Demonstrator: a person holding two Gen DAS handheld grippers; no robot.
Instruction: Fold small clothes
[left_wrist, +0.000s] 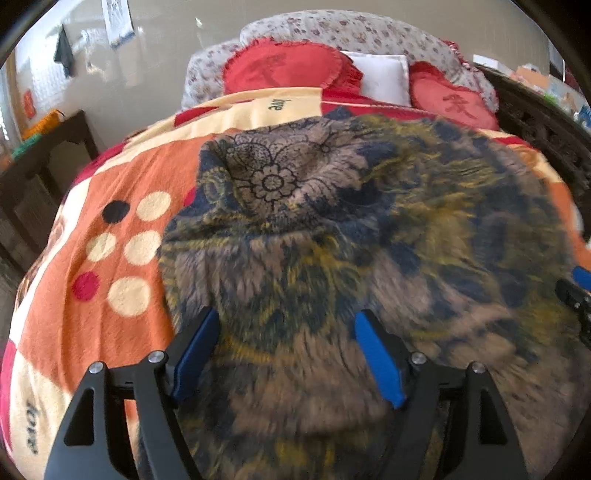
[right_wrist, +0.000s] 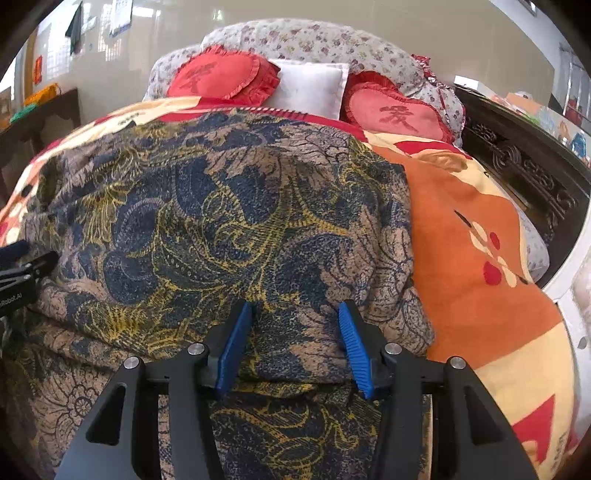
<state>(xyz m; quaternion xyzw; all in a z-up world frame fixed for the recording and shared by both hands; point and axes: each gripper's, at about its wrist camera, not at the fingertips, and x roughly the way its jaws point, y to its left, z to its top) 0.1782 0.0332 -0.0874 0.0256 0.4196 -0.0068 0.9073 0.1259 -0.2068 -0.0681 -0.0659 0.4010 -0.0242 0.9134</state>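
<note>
Bedroom, on an orange blanket (left_wrist: 122, 177): a paisley garment (right_wrist: 221, 221) lies mid-bed. Left gripper (left_wrist: 286, 328) and right gripper (right_wrist: 295, 314), jaws spread, should pinch its near hem evenly, then fold toward the pillows (right_wrist: 310, 92).

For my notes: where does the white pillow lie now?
The white pillow lies at the head of the bed, between two red heart cushions, beyond the patterned garment.

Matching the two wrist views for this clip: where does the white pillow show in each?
Left wrist: the white pillow sits top centre-right, between two red heart cushions.
Right wrist: white pillow top centre, between the same cushions.
Shared landmark: the patterned garment spread on the orange blanket.
</note>
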